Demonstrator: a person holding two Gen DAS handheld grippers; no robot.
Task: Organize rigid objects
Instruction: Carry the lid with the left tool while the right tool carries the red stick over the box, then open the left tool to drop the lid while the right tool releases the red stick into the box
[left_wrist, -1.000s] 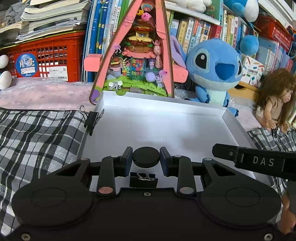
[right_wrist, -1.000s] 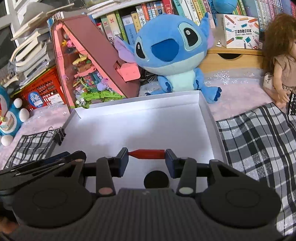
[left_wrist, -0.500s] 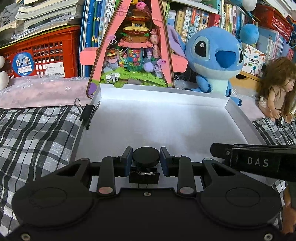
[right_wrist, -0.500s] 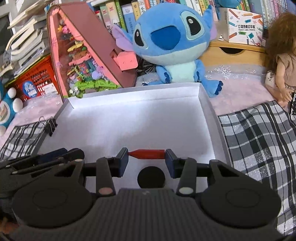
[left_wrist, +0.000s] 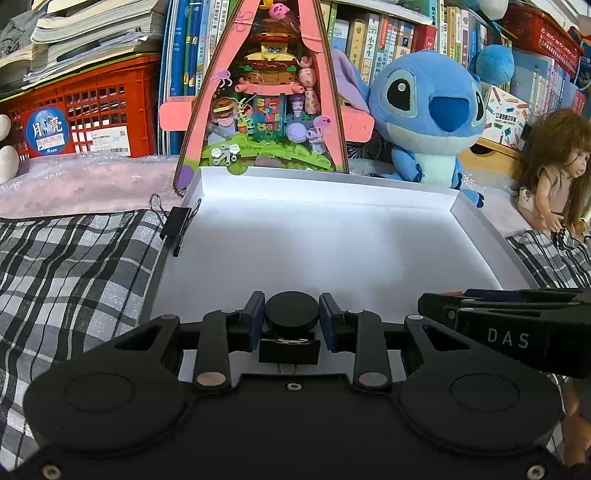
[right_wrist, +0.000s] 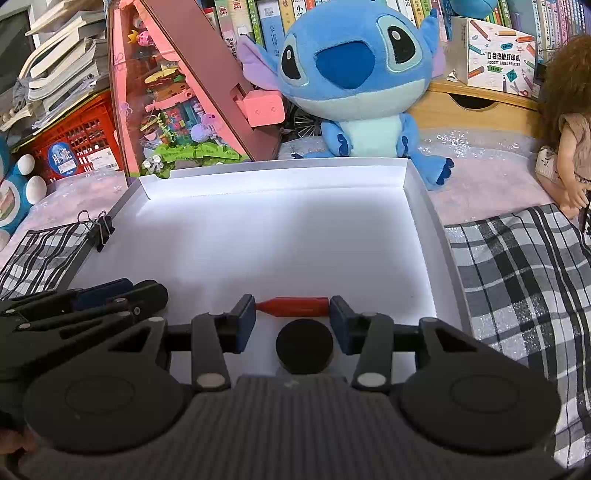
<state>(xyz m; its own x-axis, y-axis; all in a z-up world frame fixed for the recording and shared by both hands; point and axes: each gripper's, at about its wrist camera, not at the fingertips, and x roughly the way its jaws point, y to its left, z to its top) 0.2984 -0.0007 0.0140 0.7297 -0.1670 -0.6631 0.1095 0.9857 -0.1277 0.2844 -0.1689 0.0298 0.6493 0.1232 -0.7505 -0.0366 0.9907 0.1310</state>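
A black round disc (left_wrist: 291, 314) sits between the pads of my left gripper (left_wrist: 291, 318), which is shut on it just above the near part of the white tray (left_wrist: 325, 188). A black binder clip (left_wrist: 289, 347) is on the tray's near edge under the disc. My right gripper (right_wrist: 292, 314) grips a short red stick (right_wrist: 293, 306) end to end low over the tray (right_wrist: 421, 206), and its jaws are opening. A second black disc (right_wrist: 304, 345) lies on the tray floor below it. Each gripper shows in the other's view, the right gripper (left_wrist: 428, 304) beside the left gripper (right_wrist: 147, 295).
Another binder clip (left_wrist: 177, 225) is on the tray's left rim. Behind the tray stand a pink triangular display (left_wrist: 269, 110), a blue plush (left_wrist: 432, 110), a doll (left_wrist: 557, 166), a red crate (left_wrist: 85, 110) and shelves of books. Plaid cloth (left_wrist: 74, 277) lies on both sides.
Both views shifted slightly over the tray. The disc and the red stick stay between their pads. The loose disc under the right gripper drifted a little.
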